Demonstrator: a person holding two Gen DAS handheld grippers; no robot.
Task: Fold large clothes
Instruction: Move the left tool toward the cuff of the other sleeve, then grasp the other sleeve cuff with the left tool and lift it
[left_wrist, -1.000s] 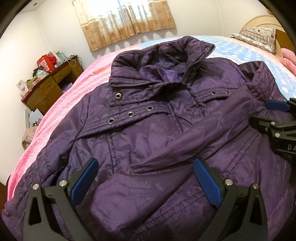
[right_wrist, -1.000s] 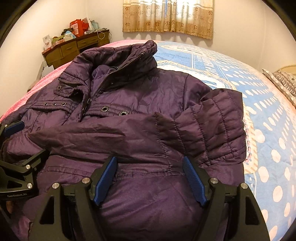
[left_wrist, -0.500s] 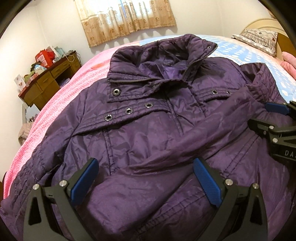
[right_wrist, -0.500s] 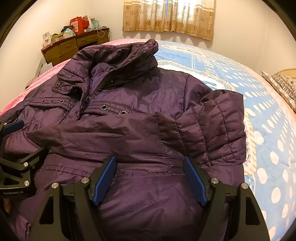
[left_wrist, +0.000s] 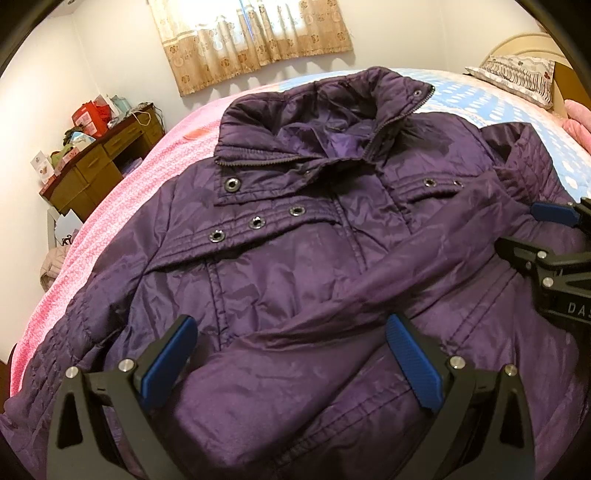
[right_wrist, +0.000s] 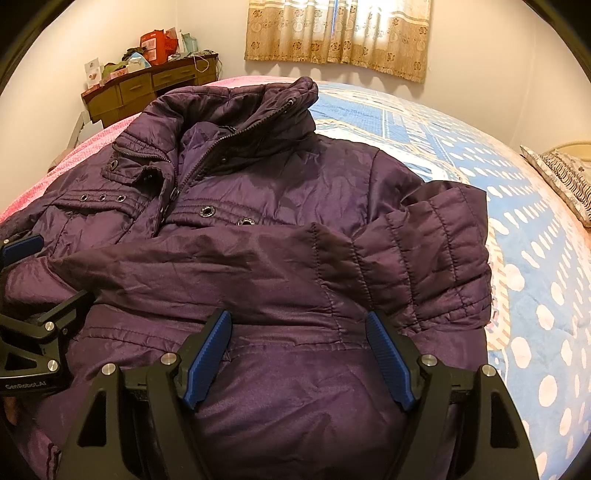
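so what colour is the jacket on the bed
Dark purple jacket, clearest in the right wrist view.

Pale walls (right_wrist: 480, 74) enclose a bedroom. A tan patterned curtain (right_wrist: 340, 35) glows with daylight. A cluttered wooden desk (right_wrist: 147, 86) stands against the wall by the bed's (right_wrist: 535, 295) far corner. A pillow (left_wrist: 517, 75) lies at the headboard (left_wrist: 524, 42).

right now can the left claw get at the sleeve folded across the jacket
Probably yes: the left claw is open, and the folded sleeve lies on top of the purple jacket just ahead, with nothing covering it.
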